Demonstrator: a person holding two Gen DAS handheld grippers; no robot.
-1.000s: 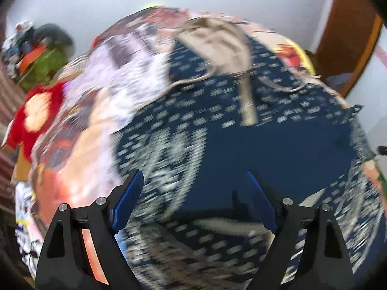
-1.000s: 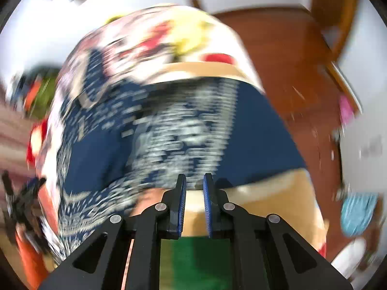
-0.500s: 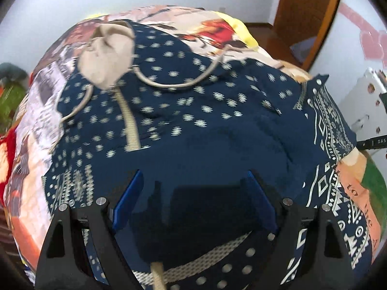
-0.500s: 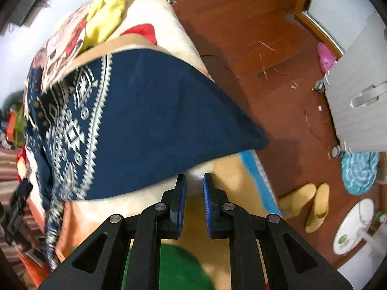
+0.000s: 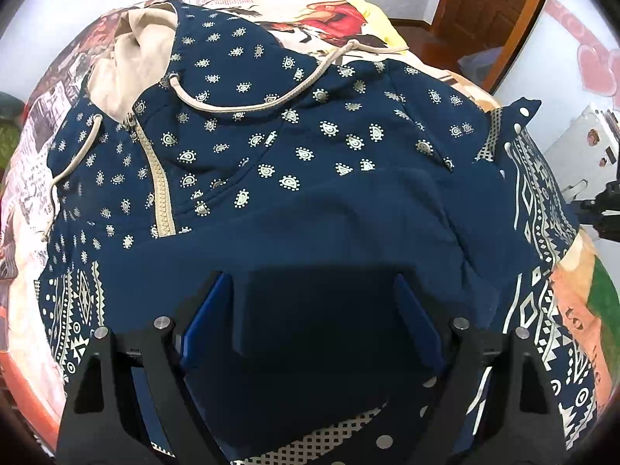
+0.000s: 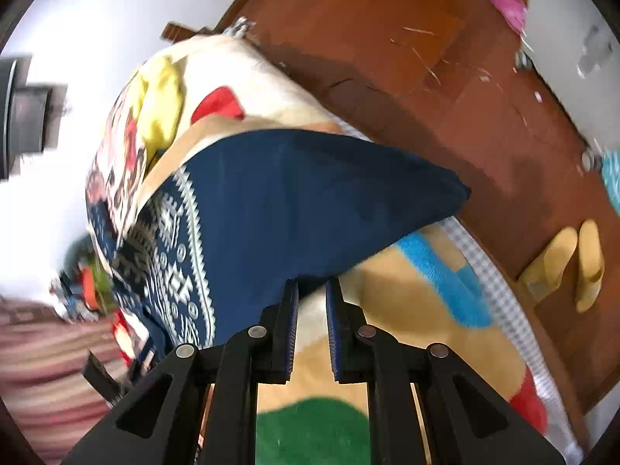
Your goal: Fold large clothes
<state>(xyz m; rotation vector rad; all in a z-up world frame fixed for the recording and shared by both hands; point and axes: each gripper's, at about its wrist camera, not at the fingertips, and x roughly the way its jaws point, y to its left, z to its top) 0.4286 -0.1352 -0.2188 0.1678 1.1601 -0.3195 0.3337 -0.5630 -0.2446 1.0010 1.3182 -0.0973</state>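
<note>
Navy hoodie [image 5: 348,209] nearer | left gripper [image 5: 310,310] stays spread | right gripper [image 6: 312,294] ajar, cloth edge between.

Left gripper spread wide, right gripper nearly closed.

The left gripper [image 5: 312,319] points forward and down, its two blue pads [image 5: 205,321] held far apart with dark cloth lying across the gap between them. The right gripper [image 6: 312,290] is tilted, its fingers [image 6: 288,321] drawn close with a narrow slit left between the tips; whether they pinch anything there cannot be told. From the left wrist view, part of the right gripper shows at the far right edge.
</note>
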